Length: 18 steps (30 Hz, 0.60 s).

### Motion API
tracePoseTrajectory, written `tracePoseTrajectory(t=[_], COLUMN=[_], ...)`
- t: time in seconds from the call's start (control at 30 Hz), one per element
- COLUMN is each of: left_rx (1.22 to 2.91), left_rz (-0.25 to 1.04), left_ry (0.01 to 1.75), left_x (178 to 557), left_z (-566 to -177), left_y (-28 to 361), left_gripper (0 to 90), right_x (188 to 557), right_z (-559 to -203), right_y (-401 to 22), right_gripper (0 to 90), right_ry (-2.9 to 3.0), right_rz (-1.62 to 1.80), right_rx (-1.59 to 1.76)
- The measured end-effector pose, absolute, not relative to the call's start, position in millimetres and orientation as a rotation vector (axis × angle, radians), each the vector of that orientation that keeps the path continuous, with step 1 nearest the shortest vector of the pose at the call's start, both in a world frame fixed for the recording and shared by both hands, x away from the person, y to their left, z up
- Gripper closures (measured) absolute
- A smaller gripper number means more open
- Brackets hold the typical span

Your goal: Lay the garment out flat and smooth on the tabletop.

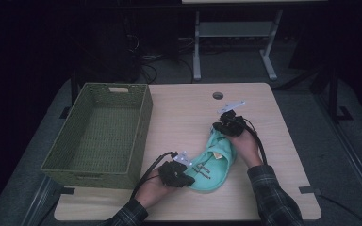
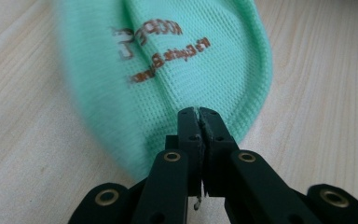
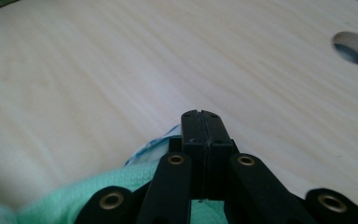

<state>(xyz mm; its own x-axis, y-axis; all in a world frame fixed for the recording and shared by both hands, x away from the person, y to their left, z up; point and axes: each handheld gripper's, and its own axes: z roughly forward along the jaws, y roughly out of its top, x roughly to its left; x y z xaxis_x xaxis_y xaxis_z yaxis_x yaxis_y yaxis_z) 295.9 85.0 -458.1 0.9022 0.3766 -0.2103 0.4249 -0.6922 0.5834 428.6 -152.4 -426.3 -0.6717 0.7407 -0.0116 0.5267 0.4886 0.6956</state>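
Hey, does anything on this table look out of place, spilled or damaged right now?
Nothing stands out. The green cloth is bunched and folded rather than flat, but both hand-held grippers pinch it, the left at its near end, the right at its far end. The woven basket sits upright, overhanging the table's left edge.

The hand-held gripper [image 2: 198, 113] pinches the green cloth [image 2: 177, 70].

Dim lab: cables [image 1: 146, 63], desk frame [image 1: 235, 42] behind.
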Motion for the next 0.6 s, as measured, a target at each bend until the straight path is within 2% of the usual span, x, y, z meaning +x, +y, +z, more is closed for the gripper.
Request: tracePoseTrajectory(t=[0.37, 0.47, 0.6], left_rx=[2.411, 2.409, 2.415], left_rz=[-0.098, -0.098, -0.098], left_ry=[0.57, 0.567, 0.562], left_x=[296, 296, 297], left_z=[-458, -458, -458], left_y=[85, 85, 86], left_gripper=[87.6, 87.5, 86.9], right_x=[450, 445, 438], right_z=[-437, -433, -425], right_y=[-157, -159, -164], right_gripper=[89.5, 79.4, 77.4], right_ry=[2.388, 2.385, 2.364], right_rz=[0.961, 1.027, 1.088], right_rx=[1.146, 1.125, 1.117])
